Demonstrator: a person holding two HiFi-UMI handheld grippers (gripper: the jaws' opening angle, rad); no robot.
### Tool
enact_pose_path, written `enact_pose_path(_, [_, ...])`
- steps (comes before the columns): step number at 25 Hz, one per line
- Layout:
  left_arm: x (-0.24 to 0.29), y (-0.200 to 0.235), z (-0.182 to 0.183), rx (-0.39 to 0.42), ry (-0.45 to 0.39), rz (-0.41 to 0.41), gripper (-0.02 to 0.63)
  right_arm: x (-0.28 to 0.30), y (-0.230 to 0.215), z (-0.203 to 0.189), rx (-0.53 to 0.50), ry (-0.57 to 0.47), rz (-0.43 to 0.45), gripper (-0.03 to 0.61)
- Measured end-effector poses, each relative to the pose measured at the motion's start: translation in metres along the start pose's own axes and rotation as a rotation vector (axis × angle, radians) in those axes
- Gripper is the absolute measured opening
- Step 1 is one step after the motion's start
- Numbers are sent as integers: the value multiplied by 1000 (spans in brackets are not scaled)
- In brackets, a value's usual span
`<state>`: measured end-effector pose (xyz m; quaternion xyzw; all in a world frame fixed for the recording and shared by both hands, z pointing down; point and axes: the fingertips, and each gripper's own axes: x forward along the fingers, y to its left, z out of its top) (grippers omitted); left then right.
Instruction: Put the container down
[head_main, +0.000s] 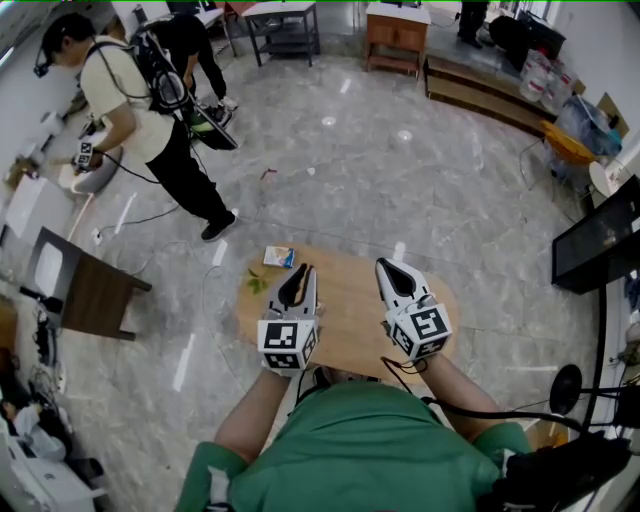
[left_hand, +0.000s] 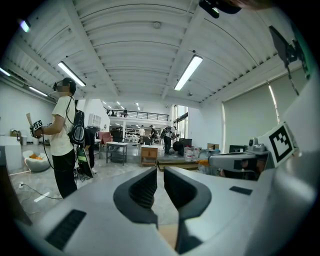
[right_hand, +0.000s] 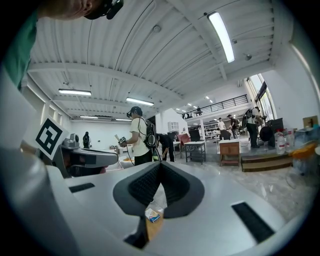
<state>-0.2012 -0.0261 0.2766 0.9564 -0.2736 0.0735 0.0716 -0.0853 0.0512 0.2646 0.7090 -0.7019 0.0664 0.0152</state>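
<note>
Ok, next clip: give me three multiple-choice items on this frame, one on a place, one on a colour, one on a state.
1. Where does the small packet lie?
A on the floor
B on the round table, near its far edge
C on a chair seat

2. What colour is the camera wearer's shirt?
A red
B white
C green

3. How does the right tool stand?
A shut, with nothing in it
B wide open
C shut on the packet

Key:
1 B: the head view shows the packet on the wood top, ahead of the left tool.
2 C: the shirt at the bottom of the head view is plainly green.
3 A: in the right gripper view the tips meet and nothing sits between them.
</note>
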Motion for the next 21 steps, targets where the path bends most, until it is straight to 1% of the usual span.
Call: enact_pose_path(21, [0, -7, -1, 14, 4, 3, 57, -9, -6, -1, -8, -10, 0, 21])
